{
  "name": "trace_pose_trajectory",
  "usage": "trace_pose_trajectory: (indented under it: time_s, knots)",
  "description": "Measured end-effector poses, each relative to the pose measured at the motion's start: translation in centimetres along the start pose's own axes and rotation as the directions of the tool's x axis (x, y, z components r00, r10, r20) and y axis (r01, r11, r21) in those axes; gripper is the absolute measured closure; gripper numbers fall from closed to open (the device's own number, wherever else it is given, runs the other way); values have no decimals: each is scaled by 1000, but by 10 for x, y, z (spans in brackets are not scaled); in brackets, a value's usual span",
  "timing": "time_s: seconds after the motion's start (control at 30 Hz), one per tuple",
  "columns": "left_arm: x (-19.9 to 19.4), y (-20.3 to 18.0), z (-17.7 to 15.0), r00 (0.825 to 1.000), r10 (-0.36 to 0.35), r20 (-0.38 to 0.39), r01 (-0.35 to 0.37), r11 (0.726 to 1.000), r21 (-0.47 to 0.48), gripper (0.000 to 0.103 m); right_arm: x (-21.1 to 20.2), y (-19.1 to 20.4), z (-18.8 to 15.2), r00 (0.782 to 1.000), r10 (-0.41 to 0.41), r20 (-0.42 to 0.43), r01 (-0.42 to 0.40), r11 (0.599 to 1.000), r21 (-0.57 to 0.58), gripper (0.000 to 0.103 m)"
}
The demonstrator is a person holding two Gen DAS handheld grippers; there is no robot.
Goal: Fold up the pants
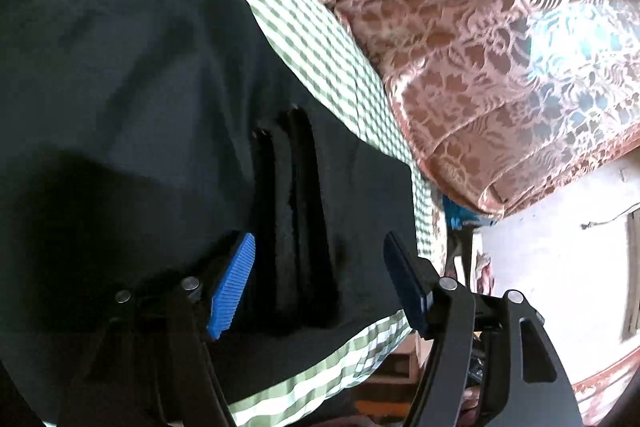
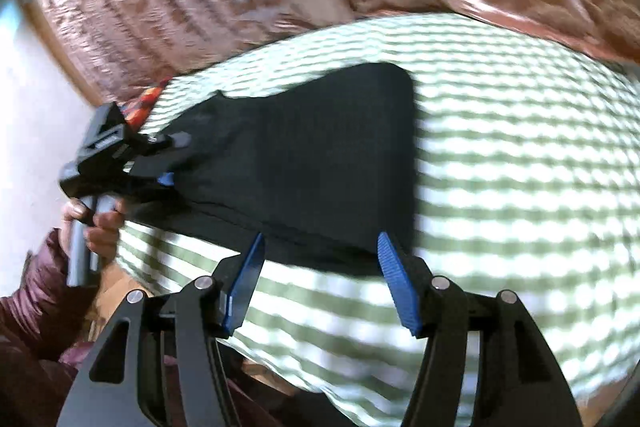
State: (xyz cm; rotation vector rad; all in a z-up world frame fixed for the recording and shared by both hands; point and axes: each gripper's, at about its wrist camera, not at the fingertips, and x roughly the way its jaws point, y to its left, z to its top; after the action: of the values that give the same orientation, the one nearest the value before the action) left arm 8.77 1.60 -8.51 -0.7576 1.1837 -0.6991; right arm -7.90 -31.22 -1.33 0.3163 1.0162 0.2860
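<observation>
Where my claws stood: both half open over the cloth [image 2: 520,147].
Left claw [image 1: 320,279]: held nothing, pads astride pants [image 1: 140,87].
Right claw [image 2: 320,279]: empty, at pants' near edge.
Pants: folded, long axis left-right.

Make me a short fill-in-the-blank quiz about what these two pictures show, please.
1. The folded pants are ____ in colour.
2. They lie on a cloth checked green and ____.
3. The ribbed pads on the right tool are ____.
4. The left tool has its jaws ____, pressing on nothing.

Missing words: black; white; blue; open
</observation>
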Motion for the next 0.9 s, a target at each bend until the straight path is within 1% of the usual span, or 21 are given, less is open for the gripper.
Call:
trace_pose_trajectory:
  time_s: [0.03, 0.07, 0.1, 0.17, 0.2, 0.23, 0.3, 0.37, 0.4, 0.43, 0.47, 0.5, 0.53, 0.6, 0.63, 0.7, 0.73, 0.8, 0.83, 0.9]
  knots:
    - [7, -4, 0, 1000, 21, -13, -21, 1000, 16, 41, -3, -6, -6, 1000, -19, -7, 19, 1000, 15, 44]
    - [11, -7, 0, 999, 26, -21, -26, 999, 26, 49, -4, -15, -12, 999, -42, -21, 43, 998, 38, 44]
    - [16, -10, 0, 999, 35, -31, -34, 999, 35, 53, -4, -21, -18, 998, -60, -33, 61, 997, 55, 44]
    - [21, -16, 0, 995, 96, -26, -94, 993, 68, 80, -1, -30, -25, 995, -89, -42, 92, 992, 83, 44]
    - [23, -20, -1, 992, 121, -20, -119, 989, 94, 83, 0, -32, -27, 995, -91, -41, 95, 991, 95, 45]
    - [21, -23, -2, 992, 123, -12, -121, 987, 107, 86, 3, -33, -27, 995, -88, -38, 92, 990, 106, 45]
    - [14, -35, -1, 994, 110, 18, -112, 983, 147, 88, 10, -32, -24, 996, -80, -31, 83, 990, 111, 45]
    - [-1, -53, 1, 998, 37, 51, -45, 982, 185, 89, 18, -26, -18, 997, -80, -15, 82, 991, 108, 45]
    - [-12, -66, 2, 997, -1, 76, -16, 976, 217, 89, 22, -25, -13, 997, -76, -7, 77, 991, 114, 45]
    - [-19, -72, 1, 996, -27, 90, 6, 972, 234, 89, 24, -23, -11, 997, -78, 1, 77, 990, 117, 50]
    - [-26, -78, 0, 993, -57, 102, 29, 967, 252, 90, 27, -23, -7, 996, -90, 18, 87, 989, 123, 63]
    - [-33, -85, 0, 990, -77, 119, 42, 960, 276, 90, 28, -24, -4, 995, -91, 30, 86, 986, 140, 69]
    - [-40, -91, -2, 988, -76, 138, 31, 954, 299, 90, 29, -24, -5, 996, -86, 32, 80, 985, 150, 72]
    - [-42, -87, -8, 987, -44, 154, -6, 950, 312, 91, 31, -23, -6, 992, -119, 30, 115, 986, 121, 77]
    - [-40, -74, -11, 989, -17, 146, -27, 955, 295, 91, 33, -21, -8, 990, -137, 20, 134, 986, 99, 78]
    - [-31, -46, -18, 991, 55, 125, -86, 963, 257, 92, 36, -24, -12, 990, -141, 3, 140, 986, 93, 78]
    - [-24, -28, -22, 987, 115, 110, -138, 962, 234, 92, 38, -25, -13, 991, -137, -5, 137, 986, 92, 77]
    - [-9, 3, -30, 979, 191, 71, -202, 960, 193, 92, 39, -26, -14, 990, -137, -16, 138, 987, 86, 76]
    - [-5, 12, -33, 979, 190, 70, -200, 962, 185, 92, 40, -25, -13, 991, -134, -27, 136, 988, 75, 74]
    - [-8, 19, -36, 984, 154, 92, -167, 972, 166, 92, 38, -25, -11, 991, -123, -61, 126, 991, 53, 67]
